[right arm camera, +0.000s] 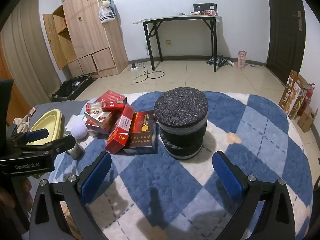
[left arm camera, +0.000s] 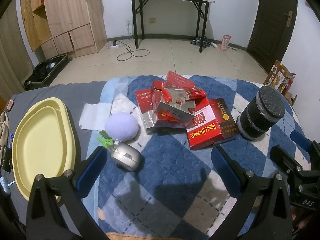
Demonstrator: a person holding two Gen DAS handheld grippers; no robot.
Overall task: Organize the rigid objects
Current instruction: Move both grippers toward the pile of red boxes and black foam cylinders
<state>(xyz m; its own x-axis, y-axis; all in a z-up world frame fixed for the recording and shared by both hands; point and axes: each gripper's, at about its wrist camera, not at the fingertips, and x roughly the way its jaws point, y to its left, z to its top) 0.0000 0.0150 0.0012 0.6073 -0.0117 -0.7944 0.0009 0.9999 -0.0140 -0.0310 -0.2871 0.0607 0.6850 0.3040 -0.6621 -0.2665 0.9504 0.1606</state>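
Cigarette boxes (left arm camera: 170, 104) are heaped on a blue-and-white checked blanket (left arm camera: 170, 172). Taking the heap as landmark, a black foam cylinder (right arm camera: 181, 124) stands upright just to its right, a lilac fluffy ball (left arm camera: 121, 127) and a silver mouse (left arm camera: 126, 157) lie to its left, and a yellow tray (left arm camera: 42, 144) is seen further left. The left gripper (left arm camera: 156, 172) and right gripper (right arm camera: 162, 178) are held above the blanket, fingers spread wide, nothing between them.

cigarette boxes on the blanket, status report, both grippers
Left gripper open, empty. Right gripper open, empty. Cigarette boxes piled, untouched, yellow tray empty. Black foam cylinder right beside the pile.
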